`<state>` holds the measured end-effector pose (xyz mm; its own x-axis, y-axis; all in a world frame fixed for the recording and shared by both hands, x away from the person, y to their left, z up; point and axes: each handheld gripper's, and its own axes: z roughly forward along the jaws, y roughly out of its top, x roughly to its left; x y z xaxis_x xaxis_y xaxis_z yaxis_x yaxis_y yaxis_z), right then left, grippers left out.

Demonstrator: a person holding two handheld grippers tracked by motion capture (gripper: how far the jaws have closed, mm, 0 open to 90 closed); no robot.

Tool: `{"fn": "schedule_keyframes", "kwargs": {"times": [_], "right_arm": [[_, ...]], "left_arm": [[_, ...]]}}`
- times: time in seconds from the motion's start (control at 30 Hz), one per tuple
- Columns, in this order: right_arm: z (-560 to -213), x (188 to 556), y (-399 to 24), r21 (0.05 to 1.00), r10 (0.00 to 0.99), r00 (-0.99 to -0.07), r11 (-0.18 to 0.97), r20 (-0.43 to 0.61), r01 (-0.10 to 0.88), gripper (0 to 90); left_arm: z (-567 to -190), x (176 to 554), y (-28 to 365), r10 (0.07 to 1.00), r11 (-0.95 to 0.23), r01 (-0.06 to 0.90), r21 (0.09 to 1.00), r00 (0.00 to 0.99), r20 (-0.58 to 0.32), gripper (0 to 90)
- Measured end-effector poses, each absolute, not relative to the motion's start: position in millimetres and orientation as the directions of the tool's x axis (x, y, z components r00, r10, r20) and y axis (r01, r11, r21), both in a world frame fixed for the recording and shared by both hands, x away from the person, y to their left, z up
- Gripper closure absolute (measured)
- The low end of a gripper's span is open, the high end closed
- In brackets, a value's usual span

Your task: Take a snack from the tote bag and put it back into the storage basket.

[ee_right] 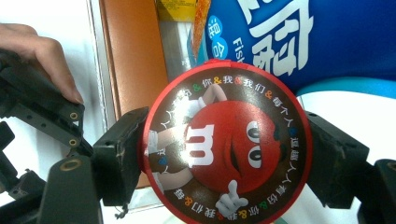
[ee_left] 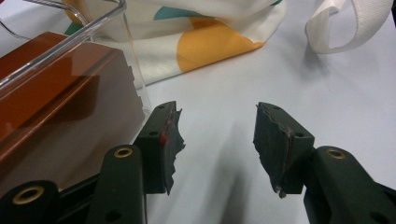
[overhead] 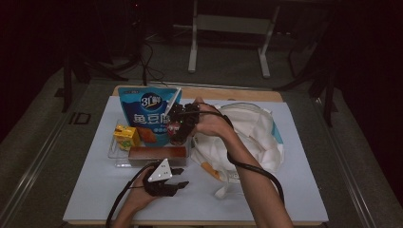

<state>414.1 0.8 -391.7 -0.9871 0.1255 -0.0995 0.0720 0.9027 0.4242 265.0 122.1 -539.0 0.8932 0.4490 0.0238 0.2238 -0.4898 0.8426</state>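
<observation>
My right gripper (ee_right: 224,156) is shut on a round M&M's tin (ee_right: 229,140) with a red rim and a red cartoon character on its lid. In the high view the right gripper (overhead: 178,133) holds it over the right end of the clear tray (overhead: 112,151), beside a blue snack bag (overhead: 145,114). My left gripper (ee_left: 217,135) is open with nothing between its pads. It rests low on the white mat, just in front of the tray, and appears as the left gripper (overhead: 180,177) in the high view. A brown box (ee_left: 60,102) lies inside the tray wall to its left.
The tray also holds a yellow juice carton (overhead: 126,136) and the brown box (overhead: 157,154). A white tote bag (overhead: 254,135) with orange and teal patches lies to the right of the tray, its strap (ee_left: 345,28) trailing on the mat. Past the table is dark floor with a metal stand (overhead: 228,33).
</observation>
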Motion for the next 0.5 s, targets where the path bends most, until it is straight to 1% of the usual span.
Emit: {"fn": "schedule_keyframes", "kwargs": {"times": [0.5], "right_arm": [[-398.2,417.5,0.9,0.420,0.140,-0.985,0.904,-0.104,0.084,23.7]], "left_arm": [[-539.1,264.9,122.0,0.449,-0.489,0.223,0.843,0.893,0.024,50.0]]}}
